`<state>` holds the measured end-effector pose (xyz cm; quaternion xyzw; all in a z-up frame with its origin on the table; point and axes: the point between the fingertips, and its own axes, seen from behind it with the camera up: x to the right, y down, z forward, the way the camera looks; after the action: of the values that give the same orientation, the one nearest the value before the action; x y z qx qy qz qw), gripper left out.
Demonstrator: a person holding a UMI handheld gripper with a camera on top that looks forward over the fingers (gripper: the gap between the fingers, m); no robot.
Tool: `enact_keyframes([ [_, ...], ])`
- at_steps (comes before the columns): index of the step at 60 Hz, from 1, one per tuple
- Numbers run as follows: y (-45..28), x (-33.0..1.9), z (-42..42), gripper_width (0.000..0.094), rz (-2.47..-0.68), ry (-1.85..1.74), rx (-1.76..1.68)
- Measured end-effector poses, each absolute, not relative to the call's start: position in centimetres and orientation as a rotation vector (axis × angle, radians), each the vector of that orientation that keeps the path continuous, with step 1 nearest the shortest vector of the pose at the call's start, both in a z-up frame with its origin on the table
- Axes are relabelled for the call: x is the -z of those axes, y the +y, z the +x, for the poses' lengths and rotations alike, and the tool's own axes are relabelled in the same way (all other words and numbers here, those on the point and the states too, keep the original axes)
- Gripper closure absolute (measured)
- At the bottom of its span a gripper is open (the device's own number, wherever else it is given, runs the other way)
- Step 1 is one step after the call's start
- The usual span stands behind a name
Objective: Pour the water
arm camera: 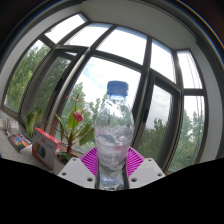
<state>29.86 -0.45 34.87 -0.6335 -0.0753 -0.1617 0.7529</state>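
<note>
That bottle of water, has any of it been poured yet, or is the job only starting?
Done: the gripper is shut on the bottle and holds it up in front of the windows. In hand: the bottle is upright with its blue cap on. Left: the pouring itself; no cup is in view.

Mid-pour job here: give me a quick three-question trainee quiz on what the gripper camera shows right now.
1. True or false: the hand-held gripper has its fingers closed on a clear plastic bottle.
2. What colour is the bottle's cap?
A. red
B. blue
C. green
3. Fill in: beyond the bottle, past the potted plant, a large bay ______ shows trees outside.

Key: 1 true. 2 B. 3 window.
</note>
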Motion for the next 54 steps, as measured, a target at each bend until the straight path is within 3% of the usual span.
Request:
enact_keyframes([
  [16, 1.5, -16.8, 30.4, 0.0616, -1.682, -0.005, 0.040],
  [30, 1.3, -6.4, 29.8, 0.0615, -1.830, -0.022, 0.061],
  [35, 0.9, -6.9, 29.9, 0.0604, -1.784, -0.041, 0.085],
  [40, 1.0, -7.0, 30.0, 0.0522, -1.787, -0.031, 0.082],
  [45, 0.7, -6.5, 30.1, 0.0386, -1.840, -0.005, 0.064],
  [50, -0.6, -5.8, 30.2, 0.0066, -1.912, 0.008, 0.080],
  [54, -1.8, -7.0, 30.3, 0.0089, -1.916, 0.001, 0.117],
])
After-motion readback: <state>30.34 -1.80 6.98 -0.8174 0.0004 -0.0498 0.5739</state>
